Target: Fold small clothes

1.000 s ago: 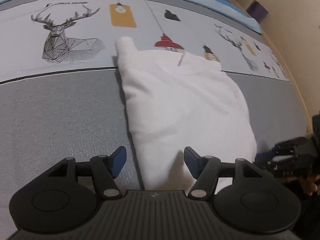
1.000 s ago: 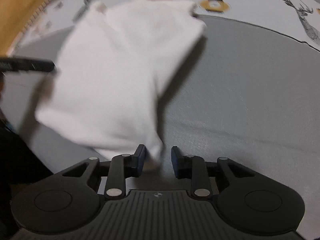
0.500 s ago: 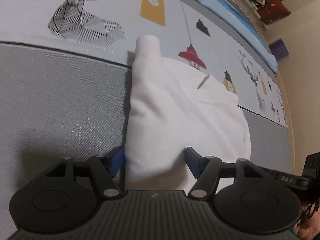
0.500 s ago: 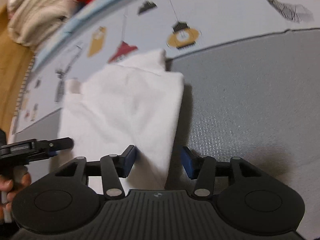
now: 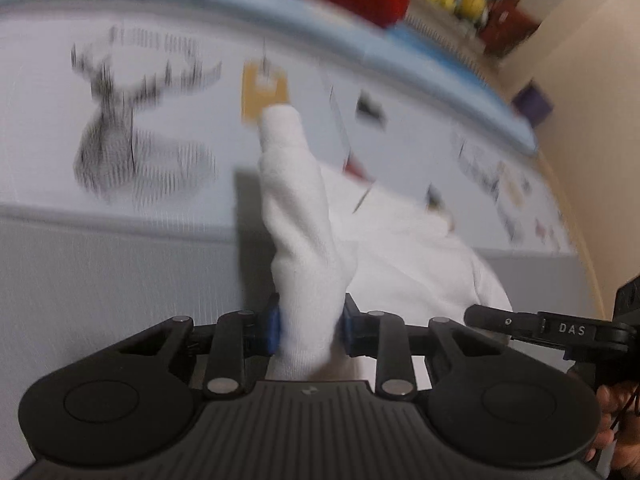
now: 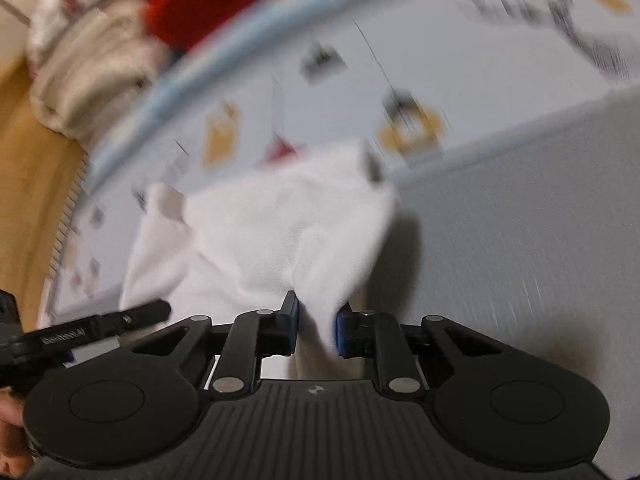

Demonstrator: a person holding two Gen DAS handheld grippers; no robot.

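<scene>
We worked over a bed (image 5: pixel 100 280) with a grey and deer-print cover. On it lay the white garment (image 5: pixel 408 256), its near edge bunched up. Our left tool (image 5: pixel 308 326) was closing on one near corner, and our right tool (image 6: pixel 318 326) was closing on the other corner (image 6: pixel 320 292).

White garment (image 5: pixel 304 264) I held was soft matt knit cloth, slightly fuzzy. My left gripper (image 5: pixel 308 326) looked like matt black plastic, ribbed body, blue pads. Bedsheet (image 6: pixel 520 240) was matt woven fabric, grey part finely textured.
</scene>
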